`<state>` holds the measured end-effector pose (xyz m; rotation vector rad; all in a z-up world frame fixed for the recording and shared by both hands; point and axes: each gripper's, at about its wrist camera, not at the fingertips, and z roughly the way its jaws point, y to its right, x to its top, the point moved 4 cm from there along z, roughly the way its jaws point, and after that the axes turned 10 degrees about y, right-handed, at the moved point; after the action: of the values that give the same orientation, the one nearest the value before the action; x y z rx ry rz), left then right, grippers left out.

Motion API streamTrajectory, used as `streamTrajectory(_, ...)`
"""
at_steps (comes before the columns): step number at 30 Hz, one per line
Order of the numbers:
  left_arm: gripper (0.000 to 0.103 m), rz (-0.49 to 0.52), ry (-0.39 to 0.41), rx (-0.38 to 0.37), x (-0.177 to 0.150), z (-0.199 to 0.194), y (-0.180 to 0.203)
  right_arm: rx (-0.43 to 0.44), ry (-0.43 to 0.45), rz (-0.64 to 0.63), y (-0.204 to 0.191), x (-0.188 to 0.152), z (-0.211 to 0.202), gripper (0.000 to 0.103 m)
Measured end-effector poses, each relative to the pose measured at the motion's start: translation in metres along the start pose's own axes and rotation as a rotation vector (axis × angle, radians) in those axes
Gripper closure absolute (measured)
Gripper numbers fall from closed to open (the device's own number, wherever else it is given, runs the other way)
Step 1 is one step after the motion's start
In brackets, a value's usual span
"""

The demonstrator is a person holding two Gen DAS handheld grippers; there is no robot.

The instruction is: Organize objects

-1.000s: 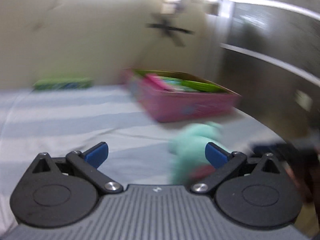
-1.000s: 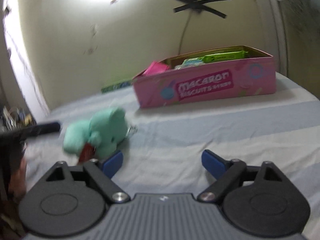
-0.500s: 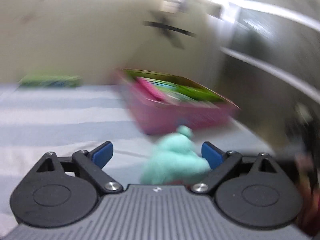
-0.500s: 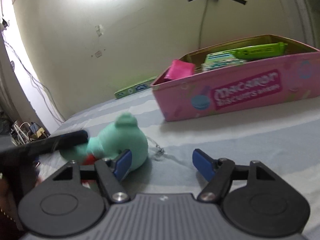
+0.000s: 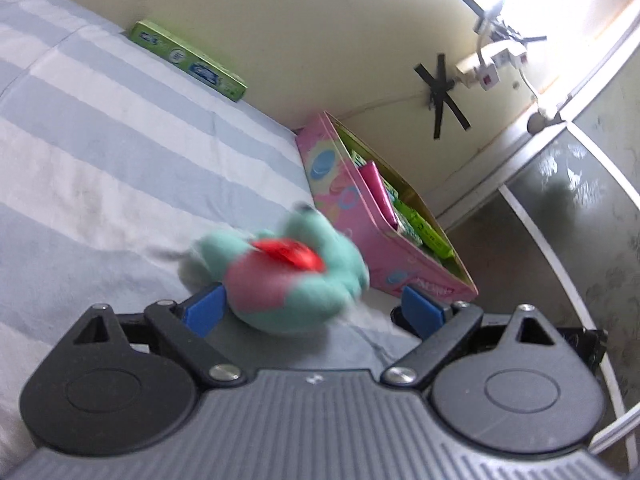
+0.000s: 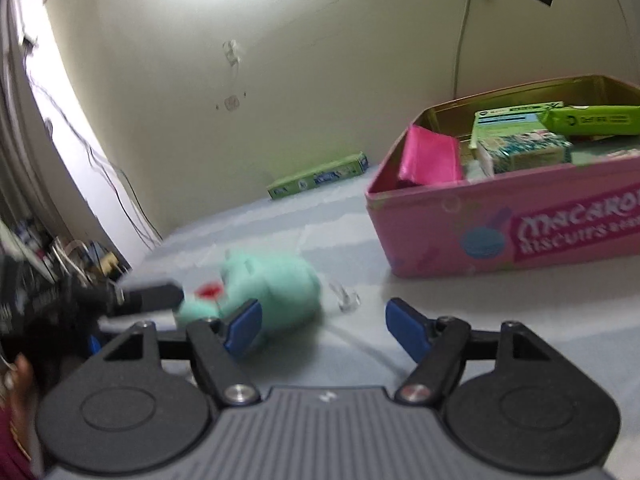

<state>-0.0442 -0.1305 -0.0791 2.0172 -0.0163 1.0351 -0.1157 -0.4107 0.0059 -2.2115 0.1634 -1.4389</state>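
I read my left gripper as spread wide, the mint plush toy lying on the striped bedsheet between its blue fingers, blurred. Right of it stands the pink biscuit tin, holding green cartons. My right gripper is likewise spread, nothing held, the toy just beyond its left finger.

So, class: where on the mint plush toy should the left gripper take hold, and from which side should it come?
Grip the plush toy across its rounded body, approaching low along the bed as the left gripper does now. It lies on its side between the open fingers, and its soft bulk should squash to fit. Avoid the red bow; it looks too thin to hold.
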Motion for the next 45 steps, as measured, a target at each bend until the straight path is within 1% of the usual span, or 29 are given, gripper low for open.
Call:
streamTrajectory(3,0.007,-0.015,0.021,0.02,0.006,-0.003,-0.005,0.04,0.001,0.07,0.002,0.01,0.014,0.031)
streamTrajectory(5,0.007,-0.042,0.011,0.014,0.007,-0.001,-0.007,0.046,-0.004,0.11,0.004,0.01,0.027,0.031)
streamTrajectory(8,0.007,-0.044,-0.017,-0.008,0.0,0.005,-0.002,0.075,-0.031,0.187,0.011,0.0,0.043,0.03)
streamTrajectory(9,0.007,-0.035,-0.022,-0.005,-0.003,0.006,0.0,0.087,-0.048,0.208,0.012,-0.005,0.047,0.03)
streamTrajectory(10,0.008,-0.031,-0.029,0.0,-0.006,0.009,0.0,0.096,-0.064,0.224,0.014,-0.01,0.051,0.028)
streamTrajectory(11,0.008,-0.036,-0.038,0.003,-0.01,0.011,-0.001,0.11,-0.065,0.235,0.015,-0.013,0.053,0.029)
streamTrajectory(12,0.008,-0.046,-0.049,0.008,-0.015,0.015,-0.004,0.119,-0.065,0.219,0.012,-0.014,0.053,0.03)
streamTrajectory(13,0.01,-0.063,-0.049,0.007,-0.018,0.018,-0.007,0.123,-0.073,0.222,0.012,-0.015,0.053,0.041)
streamTrajectory(14,0.011,-0.066,-0.031,-0.004,-0.019,0.017,-0.008,0.144,-0.085,0.247,0.014,-0.016,0.053,0.046)
streamTrajectory(15,0.014,-0.058,-0.03,-0.01,-0.02,0.018,-0.007,0.159,-0.093,0.275,0.017,-0.017,0.053,0.048)
streamTrajectory(16,0.021,-0.06,-0.04,-0.018,-0.021,0.019,-0.006,0.16,-0.093,0.277,0.019,-0.018,0.052,0.05)
streamTrajectory(17,0.025,-0.086,-0.057,-0.037,-0.023,0.019,-0.006,0.156,-0.091,0.279,0.02,-0.018,0.049,0.051)
streamTrajectory(18,0.027,-0.114,-0.073,-0.048,-0.025,0.019,-0.007,0.156,-0.089,0.284,0.02,-0.018,0.046,0.051)
streamTrajectory(19,0.029,-0.11,-0.076,-0.041,-0.026,0.019,-0.007,0.16,-0.085,0.278,0.019,-0.019,0.041,0.052)
streamTrajectory(22,0.032,-0.051,-0.083,-0.03,-0.03,0.016,0.007,0.13,-0.043,0.24,0.016,-0.023,0.023,0.053)
streamTrajectory(24,0.032,-0.036,-0.12,-0.046,-0.037,0.021,0.02,0.106,-0.01,0.248,0.021,-0.027,0.006,0.053)
streamTrajectory(27,0.032,0.005,-0.18,-0.086,-0.052,0.036,0.043,0.064,0.033,0.3,0.043,-0.033,-0.027,0.053)
streamTrajectory(29,0.032,0.04,-0.22,-0.121,-0.062,0.049,0.061,0.017,0.072,0.324,0.06,-0.036,-0.052,0.053)
streamTrajectory(32,0.032,0.092,-0.287,-0.169,-0.077,0.071,0.089,-0.041,0.121,0.366,0.081,-0.038,-0.079,0.053)
streamTrajectory(35,0.032,0.15,-0.318,-0.196,-0.088,0.088,0.113,-0.059,0.155,0.438,0.106,-0.039,-0.099,0.053)
streamTrajectory(37,0.032,0.156,-0.331,-0.21,-0.084,0.098,0.125,-0.074,0.183,0.436,0.113,-0.029,-0.106,0.053)
streamTrajectory(39,0.032,0.169,-0.322,-0.237,-0.074,0.102,0.135,-0.08,0.221,0.403,0.113,-0.012,-0.108,0.053)
streamTrajectory(42,0.032,0.221,-0.241,-0.253,-0.042,0.11,0.158,-0.063,0.272,0.354,0.111,0.029,-0.099,0.053)
streamTrajectory(45,0.032,0.253,-0.152,-0.228,-0.006,0.126,0.172,-0.059,0.306,0.281,0.102,0.078,-0.072,0.053)
